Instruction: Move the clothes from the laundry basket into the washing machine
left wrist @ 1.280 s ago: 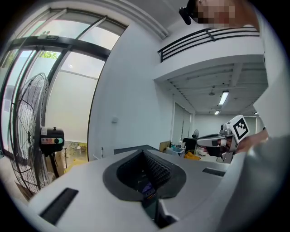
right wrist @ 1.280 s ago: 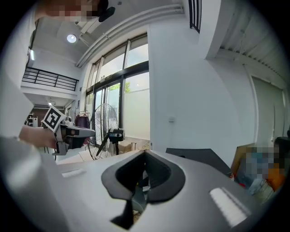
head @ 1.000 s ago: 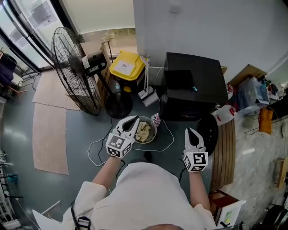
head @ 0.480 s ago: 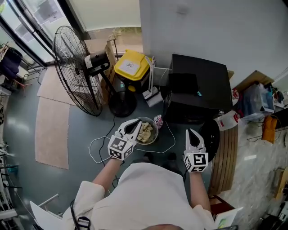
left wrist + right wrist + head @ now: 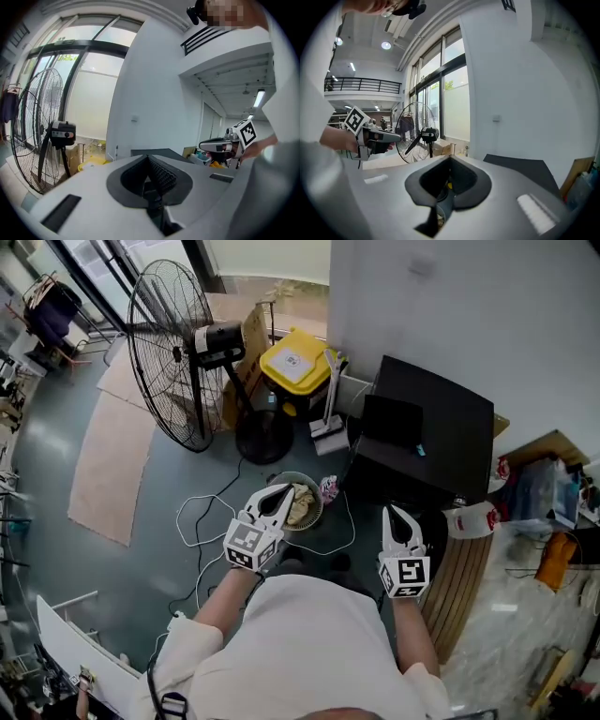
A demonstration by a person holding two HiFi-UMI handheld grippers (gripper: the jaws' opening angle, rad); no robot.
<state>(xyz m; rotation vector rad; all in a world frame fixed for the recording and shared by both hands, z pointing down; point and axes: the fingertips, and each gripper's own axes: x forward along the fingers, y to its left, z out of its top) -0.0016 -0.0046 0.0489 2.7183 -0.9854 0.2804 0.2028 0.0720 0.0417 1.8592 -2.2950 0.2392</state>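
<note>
Head view | left gripper [image 5: 280, 493] fingers together, empty | right gripper [image 5: 395, 512] likewise

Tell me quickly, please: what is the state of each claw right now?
Left claw: closed, tips together, holding nothing.
Right claw: closed, tips together, holding nothing.
</note>
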